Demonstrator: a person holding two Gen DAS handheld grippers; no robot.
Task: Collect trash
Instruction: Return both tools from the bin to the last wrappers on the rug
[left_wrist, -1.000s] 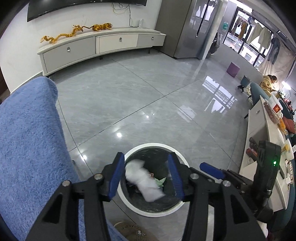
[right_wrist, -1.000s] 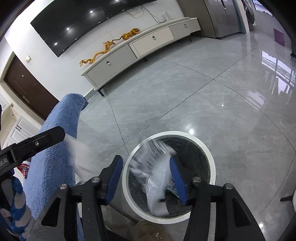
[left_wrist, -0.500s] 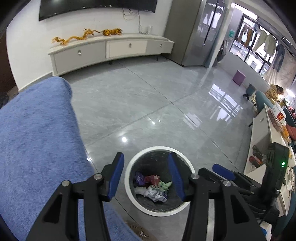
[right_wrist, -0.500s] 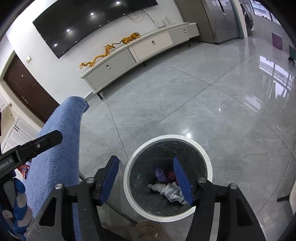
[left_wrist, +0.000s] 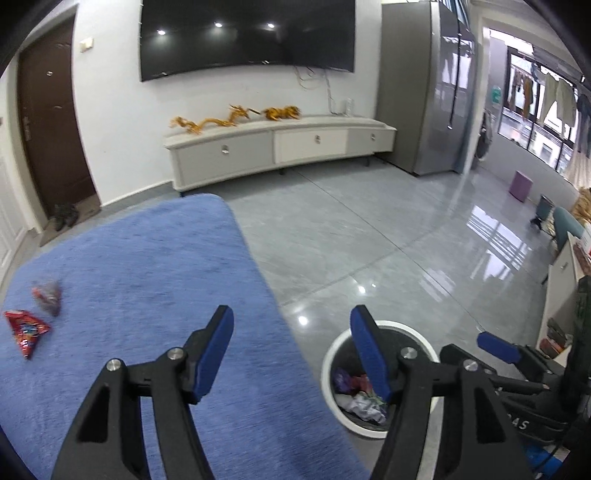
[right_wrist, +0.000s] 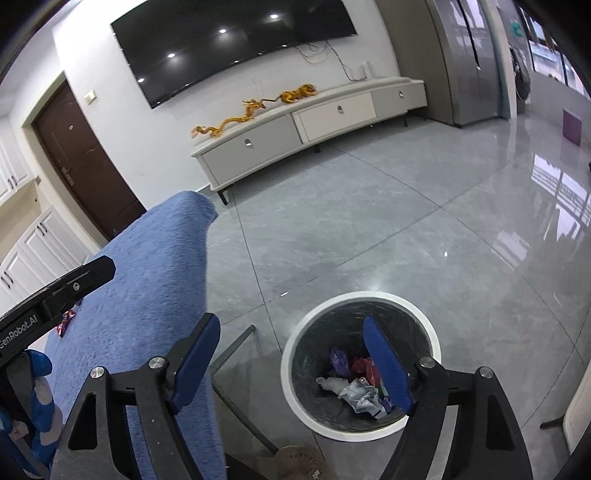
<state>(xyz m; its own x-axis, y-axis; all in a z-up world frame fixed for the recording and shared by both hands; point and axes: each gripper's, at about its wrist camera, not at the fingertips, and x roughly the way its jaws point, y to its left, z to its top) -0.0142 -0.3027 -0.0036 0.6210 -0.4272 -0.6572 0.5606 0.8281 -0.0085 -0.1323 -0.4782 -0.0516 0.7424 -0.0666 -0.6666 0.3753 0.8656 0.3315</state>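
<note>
A round bin with a white rim (left_wrist: 327, 369) (right_wrist: 291, 345) stands on the grey floor beside a blue-covered surface (left_wrist: 140, 295) (right_wrist: 155, 280). It holds crumpled wrappers (right_wrist: 360, 393). My left gripper (left_wrist: 291, 354) is open and empty, over the blue surface's right edge. My right gripper (right_wrist: 291, 363) is open and empty, above the bin's near left side. Two red snack wrappers (left_wrist: 26, 332) (left_wrist: 48, 297) lie at the left of the blue surface. One red wrapper (right_wrist: 66, 319) also shows in the right wrist view.
A low white TV cabinet (left_wrist: 280, 151) with gold dragon figures stands at the far wall under a big TV. A brown door (left_wrist: 51, 122) is at the left. A grey fridge (left_wrist: 432, 88) stands at the right. A white table (left_wrist: 561, 280) is at the right edge.
Two pieces of trash fell from my open grippers into the bin. Both grippers then rose and swung left, the left one from above the bin to over the blue surface.
</note>
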